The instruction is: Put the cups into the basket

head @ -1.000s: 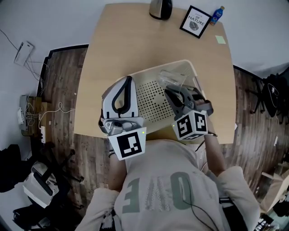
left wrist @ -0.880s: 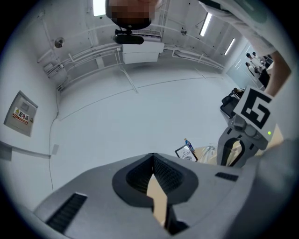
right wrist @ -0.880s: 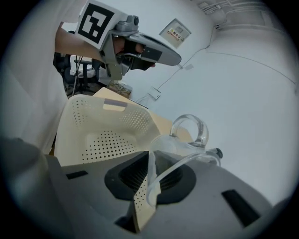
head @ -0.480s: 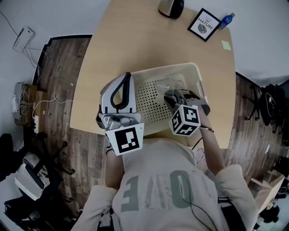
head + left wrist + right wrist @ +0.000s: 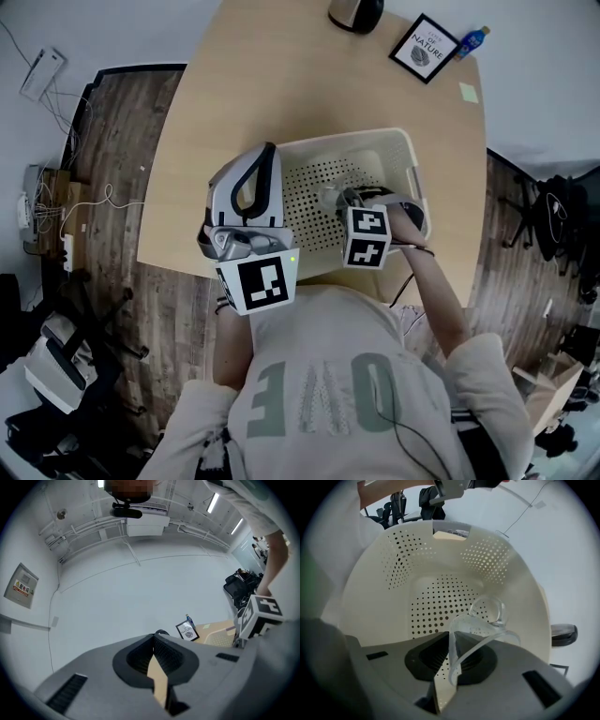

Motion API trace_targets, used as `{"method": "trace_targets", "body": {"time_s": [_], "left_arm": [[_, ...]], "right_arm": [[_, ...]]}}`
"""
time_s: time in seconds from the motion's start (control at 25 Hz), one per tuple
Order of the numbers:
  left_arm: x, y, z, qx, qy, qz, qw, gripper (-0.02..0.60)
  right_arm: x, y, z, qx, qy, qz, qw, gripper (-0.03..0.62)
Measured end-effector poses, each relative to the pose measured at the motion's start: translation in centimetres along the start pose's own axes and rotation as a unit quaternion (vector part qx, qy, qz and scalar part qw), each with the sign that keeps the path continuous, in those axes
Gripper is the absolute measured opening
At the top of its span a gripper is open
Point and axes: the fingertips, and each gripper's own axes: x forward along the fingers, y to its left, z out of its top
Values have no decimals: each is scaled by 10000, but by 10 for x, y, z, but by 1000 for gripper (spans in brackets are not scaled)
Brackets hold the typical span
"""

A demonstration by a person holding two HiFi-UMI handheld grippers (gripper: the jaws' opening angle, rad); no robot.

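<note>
A cream perforated basket [image 5: 397, 141] stands on the wooden table [image 5: 234, 84], right in front of the person. My right gripper [image 5: 343, 200] points steeply down into it. It is shut on the rim of a clear glass cup [image 5: 488, 615], which hangs low inside over the basket's dotted floor [image 5: 436, 602]. In the head view the cup [image 5: 329, 196] shows only faintly beside the marker cube. My left gripper [image 5: 270, 155] hovers level at the basket's left edge, its jaws together with nothing between them [image 5: 153, 641].
At the table's far edge stand a dark kettle [image 5: 354, 11], a framed picture [image 5: 427, 49] and a small blue bottle [image 5: 473, 39]. A yellow sticky note [image 5: 469, 92] lies near the right edge. Wooden floor with cables surrounds the table.
The right gripper has tipped over to point downward and sunk into the basket with the cup. The left gripper has stayed at the basket's left edge.
</note>
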Motion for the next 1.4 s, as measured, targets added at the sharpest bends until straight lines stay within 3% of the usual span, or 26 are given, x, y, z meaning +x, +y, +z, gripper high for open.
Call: {"method": "trace_targets", "body": {"time_s": [0.28, 0.76, 1.0, 1.12, 1.4], "left_arm": [[0, -5, 1, -11, 17, -93, 10000, 8], [0, -3, -1, -24, 47, -103, 9999, 8], [-1, -3, -2, 38, 158, -139, 9998, 8], [-2, -2, -1, 46, 145, -115, 9998, 8], [-2, -1, 0, 167, 223, -118, 9995, 8]], "right_arm": [[13, 10, -6, -246, 278, 200, 9991, 38], [13, 4, 1, 305, 44, 42, 9995, 45], [8, 1, 9, 682, -270, 183, 9971, 148], [8, 1, 9, 612, -271, 162, 9976, 187], [-5, 3, 31, 687, -732, 154, 9948, 196]]}}
